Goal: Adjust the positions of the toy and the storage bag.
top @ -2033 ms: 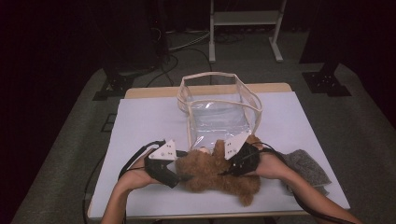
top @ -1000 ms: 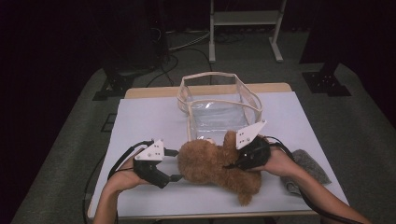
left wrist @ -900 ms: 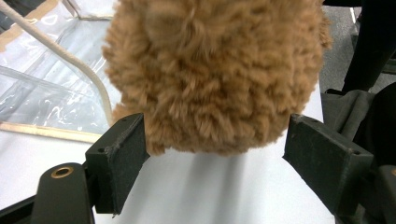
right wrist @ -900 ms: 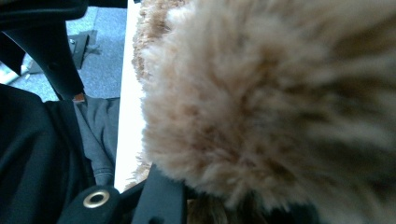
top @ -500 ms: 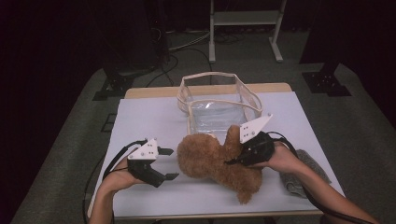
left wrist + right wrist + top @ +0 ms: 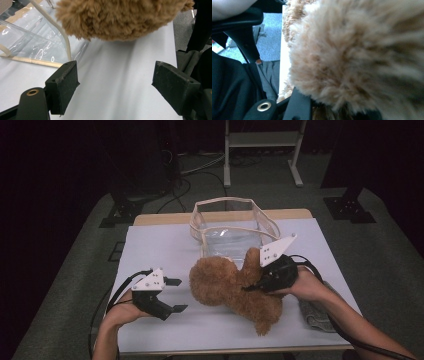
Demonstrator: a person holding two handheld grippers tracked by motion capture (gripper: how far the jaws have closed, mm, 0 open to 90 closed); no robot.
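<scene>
A brown plush teddy bear (image 6: 227,287) lies across the middle of the white table (image 6: 160,250), partly lifted at its right side. My right gripper (image 6: 253,287) is shut on the bear's body, its tips sunk in the fur. In the right gripper view the fur (image 6: 362,57) bulges over the one jaw that shows. My left gripper (image 6: 180,295) stands open to the left of the bear, apart from it. Between its pads (image 6: 63,85) there is bare table, with the bear (image 6: 120,17) just ahead.
A clear plastic bag with a beige rim (image 6: 232,227) stands open behind the bear, also seen in the left gripper view (image 6: 37,45). A grey cloth (image 6: 315,312) lies under the right forearm near the table's right edge. Dark stands ring the table.
My left gripper has let go of the bear and drawn back to the left. My right gripper has risen a little with the bear in it.
</scene>
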